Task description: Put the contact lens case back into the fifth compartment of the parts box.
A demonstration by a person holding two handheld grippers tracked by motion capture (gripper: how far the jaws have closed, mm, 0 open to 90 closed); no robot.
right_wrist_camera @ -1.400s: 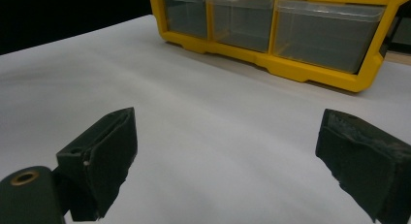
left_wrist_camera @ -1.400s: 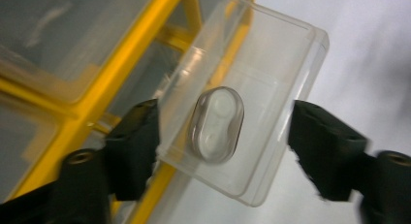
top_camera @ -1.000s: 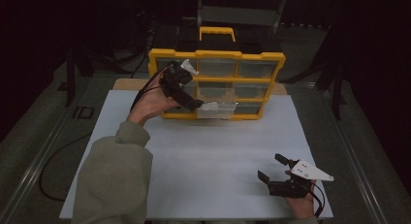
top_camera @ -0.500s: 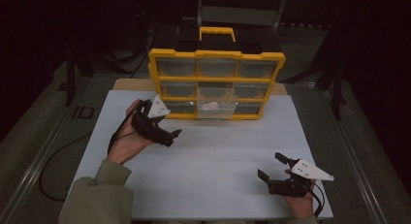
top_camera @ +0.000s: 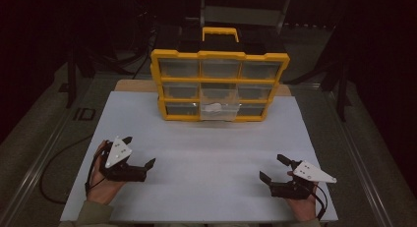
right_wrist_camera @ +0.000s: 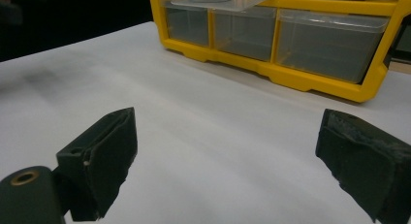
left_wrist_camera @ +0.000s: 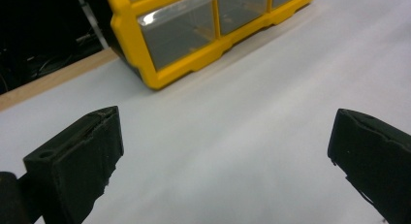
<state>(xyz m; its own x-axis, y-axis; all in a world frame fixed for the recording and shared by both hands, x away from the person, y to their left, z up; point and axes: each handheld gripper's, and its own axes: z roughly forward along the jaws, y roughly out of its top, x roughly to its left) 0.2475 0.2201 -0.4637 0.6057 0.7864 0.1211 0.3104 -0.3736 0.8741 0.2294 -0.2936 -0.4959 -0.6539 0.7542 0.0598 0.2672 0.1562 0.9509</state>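
The yellow drawer box stands upright at 12 o'clock on the white table, its long axis running from 9 to 3 o'clock and its clear drawers facing 6 o'clock; the middle drawer sticks out toward the person. The left gripper at 7 o'clock and the right gripper at 5 o'clock both rest with jaws spread wide, holding nothing. Bare tabletop lies between them and the box, well apart from its front edge.

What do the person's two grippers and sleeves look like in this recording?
Both are black hand-held tools. The left gripper and the right gripper each carry a pale three-cornered plate on top and trail a dark cable. Each claw has two chunky black jaws with blocky, slightly worn pads, as the gripper views show. A bit of olive-green sleeve shows at the left wrist; any right sleeve is out of frame.
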